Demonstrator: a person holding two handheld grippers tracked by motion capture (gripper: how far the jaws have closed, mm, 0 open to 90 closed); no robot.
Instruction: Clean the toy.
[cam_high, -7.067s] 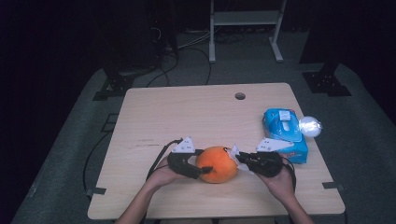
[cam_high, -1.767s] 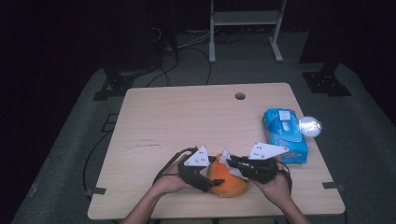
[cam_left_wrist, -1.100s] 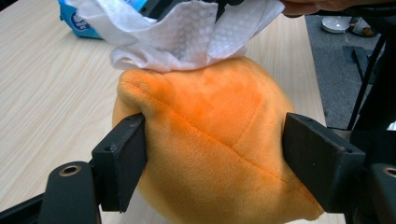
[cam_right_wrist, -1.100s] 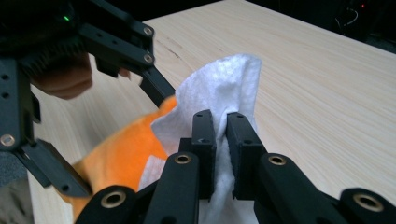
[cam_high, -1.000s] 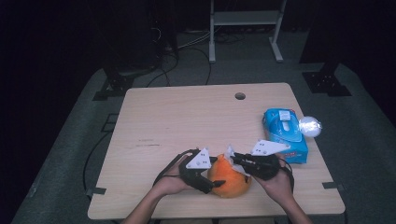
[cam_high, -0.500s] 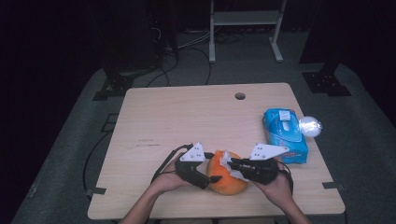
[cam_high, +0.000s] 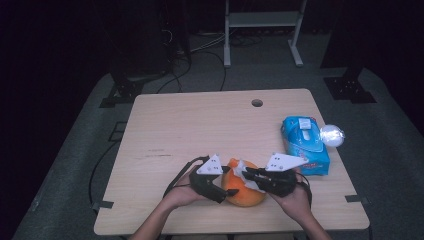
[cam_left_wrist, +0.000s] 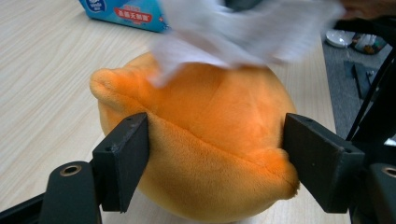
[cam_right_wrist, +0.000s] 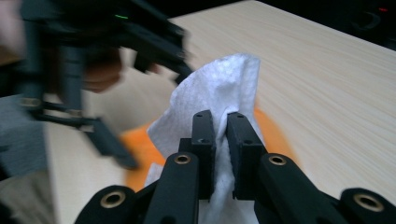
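Where white wipe (cam_left_wrist: 243, 32) blurs, orange plush (cam_left_wrist: 210, 140) hides.

Plush toy (cam_left_wrist: 205, 154): soft orange cloth, matt, seamed. Tissue (cam_right_wrist: 219, 88): white crinkled paper. Table (cam_high: 200, 125): smooth pale wood grain.

Plush toy (cam_high: 246, 189) sits on the desk (cam_high: 200, 130) near my front edge, between my left claw (cam_high: 226, 186) and my right claw (cam_high: 248, 176). Tissue (cam_right_wrist: 219, 93) lies on top of it. Wipes pack (cam_high: 305, 145) lies to the right, farther back; a hole (cam_high: 257, 103) sits near the far edge.
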